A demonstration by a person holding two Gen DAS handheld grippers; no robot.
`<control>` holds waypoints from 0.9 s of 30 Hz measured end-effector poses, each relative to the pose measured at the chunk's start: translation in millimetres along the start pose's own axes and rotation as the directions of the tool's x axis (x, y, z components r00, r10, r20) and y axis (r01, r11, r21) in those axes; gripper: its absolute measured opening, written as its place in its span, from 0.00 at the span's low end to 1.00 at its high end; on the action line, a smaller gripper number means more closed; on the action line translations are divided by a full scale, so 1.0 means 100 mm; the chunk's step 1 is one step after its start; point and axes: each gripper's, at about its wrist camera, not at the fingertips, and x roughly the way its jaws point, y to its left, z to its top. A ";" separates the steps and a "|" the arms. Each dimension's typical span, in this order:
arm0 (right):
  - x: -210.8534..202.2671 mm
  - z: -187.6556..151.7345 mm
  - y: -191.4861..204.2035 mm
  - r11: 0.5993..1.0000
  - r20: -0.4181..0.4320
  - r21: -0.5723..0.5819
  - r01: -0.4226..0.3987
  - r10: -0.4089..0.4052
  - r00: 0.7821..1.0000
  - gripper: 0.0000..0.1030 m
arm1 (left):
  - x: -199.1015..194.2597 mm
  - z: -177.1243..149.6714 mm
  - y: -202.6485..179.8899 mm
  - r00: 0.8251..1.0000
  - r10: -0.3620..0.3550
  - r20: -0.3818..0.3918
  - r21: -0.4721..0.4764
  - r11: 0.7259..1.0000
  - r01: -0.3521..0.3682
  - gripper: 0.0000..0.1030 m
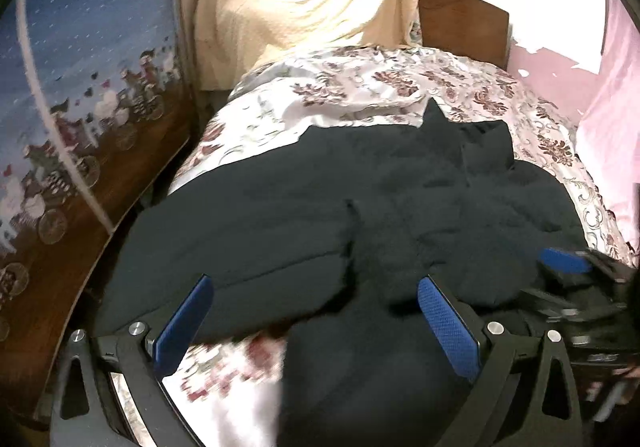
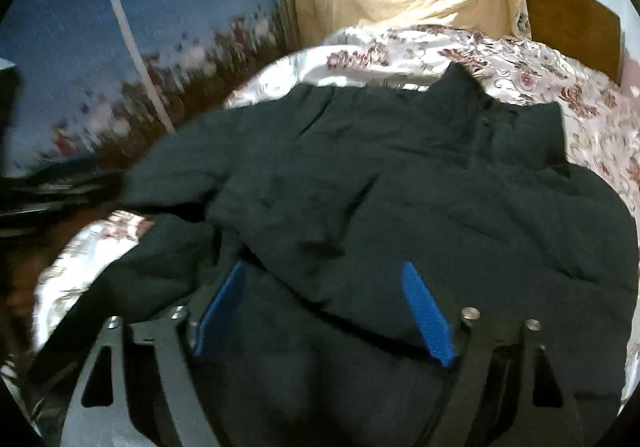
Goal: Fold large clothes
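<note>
Jacket (image 1: 320,207) spread dark on your floral bedspread (image 1: 360,87).
Your left gripper (image 1: 316,311) and right gripper (image 2: 324,307) both gape wide above it; no readable writing.

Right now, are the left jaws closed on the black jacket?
No, the left gripper stands wide open above the black jacket, its blue pads far apart.
</note>
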 end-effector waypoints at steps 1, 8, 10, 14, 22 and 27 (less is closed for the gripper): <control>-0.14 -0.05 -0.13 1.000 0.018 0.018 0.023 -0.024 1.000 0.75 | 0.08 0.03 -0.07 1.000 0.002 -0.003 0.003 1.000 -0.002 1.00; -0.49 -0.41 -1.47 0.886 -0.001 0.220 0.408 -0.418 0.909 0.75 | 0.70 -0.02 -0.49 0.992 0.090 -0.086 0.061 0.995 -0.085 1.00; -0.46 -0.60 -1.81 0.848 -0.042 0.304 0.434 -0.443 0.896 0.72 | 0.88 -0.10 -0.55 0.984 0.127 -0.127 0.088 0.989 -0.116 1.00; -0.27 -0.98 -2.09 0.837 -0.075 0.394 0.380 -0.383 0.921 0.66 | 1.02 -0.23 -0.72 0.971 0.211 -0.116 0.173 0.966 -0.190 1.00; -0.08 -1.05 -1.94 0.837 -0.079 0.351 0.419 -0.420 0.904 0.68 | 1.06 -0.35 -0.87 0.959 0.280 -0.054 0.233 0.937 -0.260 1.00; -0.11 -0.92 -2.05 0.845 -0.071 0.350 0.405 -0.407 0.911 0.72 | 1.06 -0.32 -0.86 0.964 0.255 -0.071 0.228 0.945 -0.233 1.00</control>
